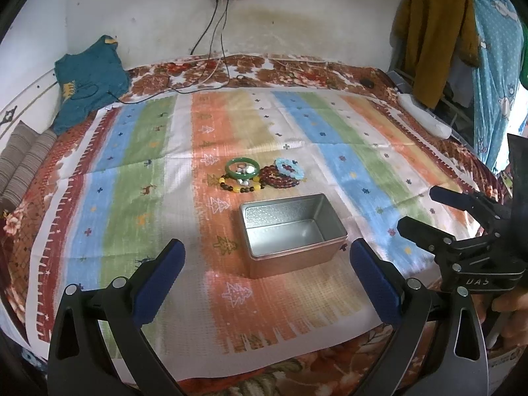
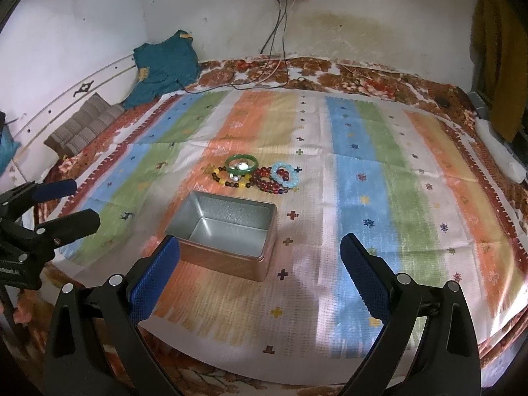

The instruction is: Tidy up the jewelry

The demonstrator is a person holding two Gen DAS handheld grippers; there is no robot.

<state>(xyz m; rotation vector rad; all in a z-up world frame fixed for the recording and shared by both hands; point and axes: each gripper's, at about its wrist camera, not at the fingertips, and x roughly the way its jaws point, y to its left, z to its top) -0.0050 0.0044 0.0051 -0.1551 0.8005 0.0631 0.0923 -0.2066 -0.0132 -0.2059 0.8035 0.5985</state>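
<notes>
**Grippers poised, tin empty, bracelets waiting**

Nearest, the left gripper point(image 1: 267, 277) and right gripper point(image 2: 260, 274) hover above the striped cloth point(image 1: 330, 138), both spread wide with nothing between their blue pads. Just beyond them sits the open metal tin point(image 1: 292, 227), empty. Past the tin lies the cluster: a green bangle point(image 1: 242, 167), a yellow-and-dark bead bracelet point(image 1: 237, 187), red beads point(image 1: 275, 178) and a pale blue bracelet point(image 1: 289, 168), overlapping. Sorting has apparently not begun; the next move calls for reaching over the tin and singling out one piece.
</notes>
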